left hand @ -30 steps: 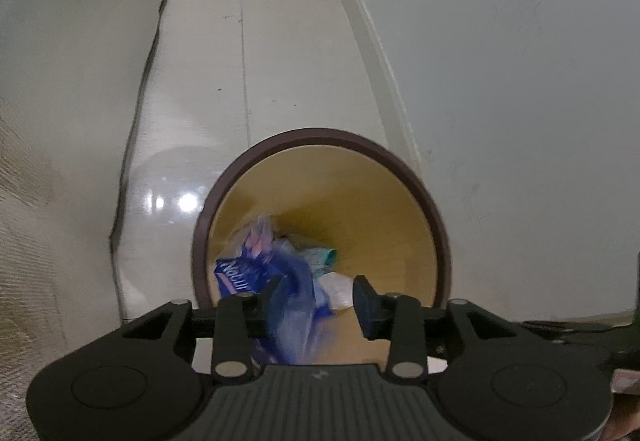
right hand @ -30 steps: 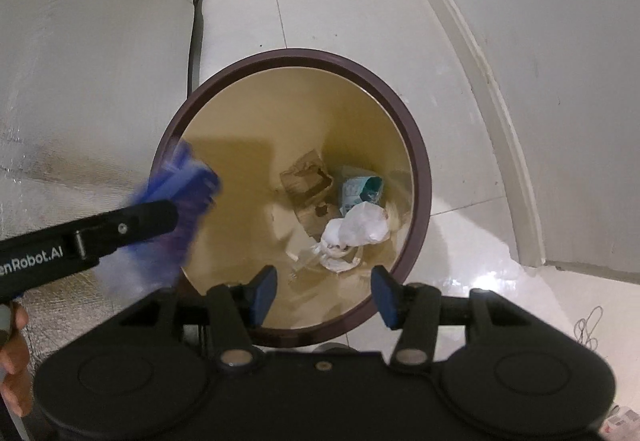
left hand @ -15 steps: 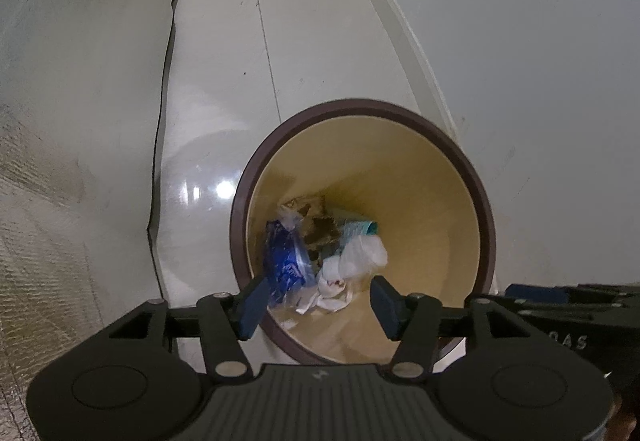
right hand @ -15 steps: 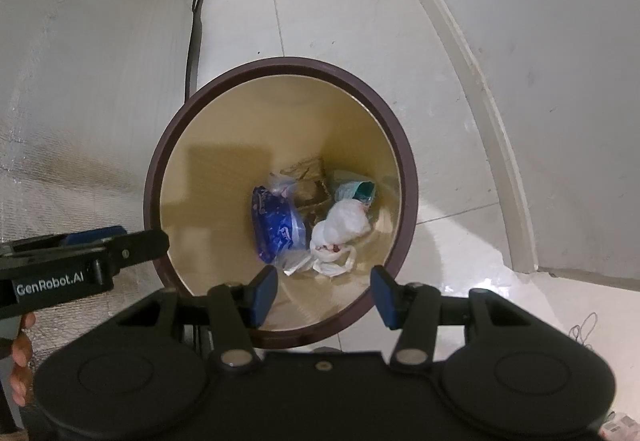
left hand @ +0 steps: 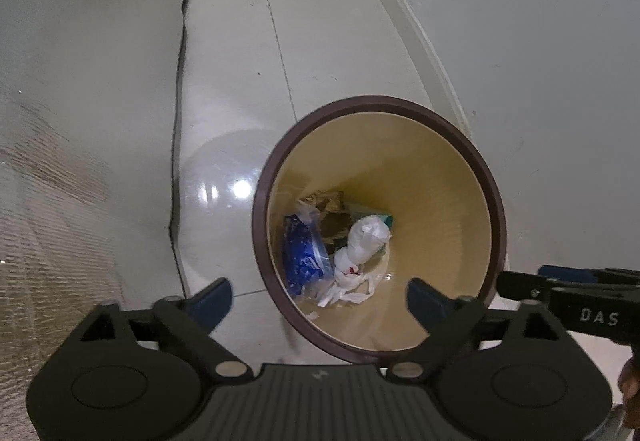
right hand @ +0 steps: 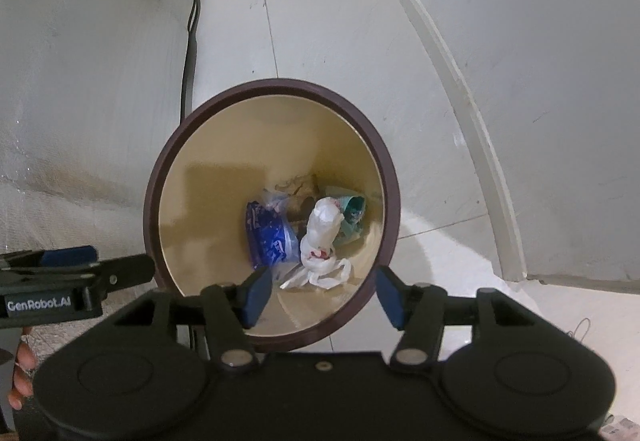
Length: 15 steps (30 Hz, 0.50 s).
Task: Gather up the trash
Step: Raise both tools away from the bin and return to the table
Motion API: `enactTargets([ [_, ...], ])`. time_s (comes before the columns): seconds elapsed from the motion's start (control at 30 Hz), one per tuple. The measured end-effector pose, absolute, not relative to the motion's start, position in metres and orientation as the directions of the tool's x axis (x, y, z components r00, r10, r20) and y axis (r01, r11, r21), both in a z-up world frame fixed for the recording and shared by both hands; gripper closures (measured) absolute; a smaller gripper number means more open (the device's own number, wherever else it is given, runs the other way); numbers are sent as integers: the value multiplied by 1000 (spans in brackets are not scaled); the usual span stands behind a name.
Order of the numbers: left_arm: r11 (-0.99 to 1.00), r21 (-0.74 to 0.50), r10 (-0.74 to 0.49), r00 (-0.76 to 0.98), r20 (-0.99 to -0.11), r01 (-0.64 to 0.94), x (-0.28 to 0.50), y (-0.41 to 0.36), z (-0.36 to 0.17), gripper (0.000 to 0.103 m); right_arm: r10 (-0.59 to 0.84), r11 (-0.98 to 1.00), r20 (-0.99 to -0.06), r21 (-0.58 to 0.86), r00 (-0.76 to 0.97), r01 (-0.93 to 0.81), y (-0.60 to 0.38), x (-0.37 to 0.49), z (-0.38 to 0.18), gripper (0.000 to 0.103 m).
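My left tool (left hand: pixel 320 295) just spread wide, empty, over bin (left hand: pixel 494 201); blue packet (left hand: pixel 302 255) inside. My right tool (right hand: pixel 320 291) parted further, empty. Teal wrapper (right hand: pixel 354 211) clear only in right view.

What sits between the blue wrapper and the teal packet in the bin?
A knotted white bag, with brown scraps behind it. Clearest in the right wrist view, between blue wrapper and teal packet.

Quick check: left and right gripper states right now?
Left gripper: open, fingers just spread wide, holding nothing.
Right gripper: open, just widened a little, holding nothing.
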<state>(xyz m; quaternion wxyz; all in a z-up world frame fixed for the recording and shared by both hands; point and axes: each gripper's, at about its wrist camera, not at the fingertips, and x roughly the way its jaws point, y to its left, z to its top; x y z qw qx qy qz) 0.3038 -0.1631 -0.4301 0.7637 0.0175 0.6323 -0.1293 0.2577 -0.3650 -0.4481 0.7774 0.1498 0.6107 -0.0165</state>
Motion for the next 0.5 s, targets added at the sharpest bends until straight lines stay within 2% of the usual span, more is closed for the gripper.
enactTargets([
  [0.07, 966, -129, -170, 181, -969, 223, 302, -162, -429, 0, 150, 955, -953, 208, 262, 210, -365, 256, -445, 40],
  [0.5, 967, -104, -156, 217, -964, 234, 284, -154, -414, 0, 37, 963, -948, 118, 316, 242, -373, 236, -422, 5],
])
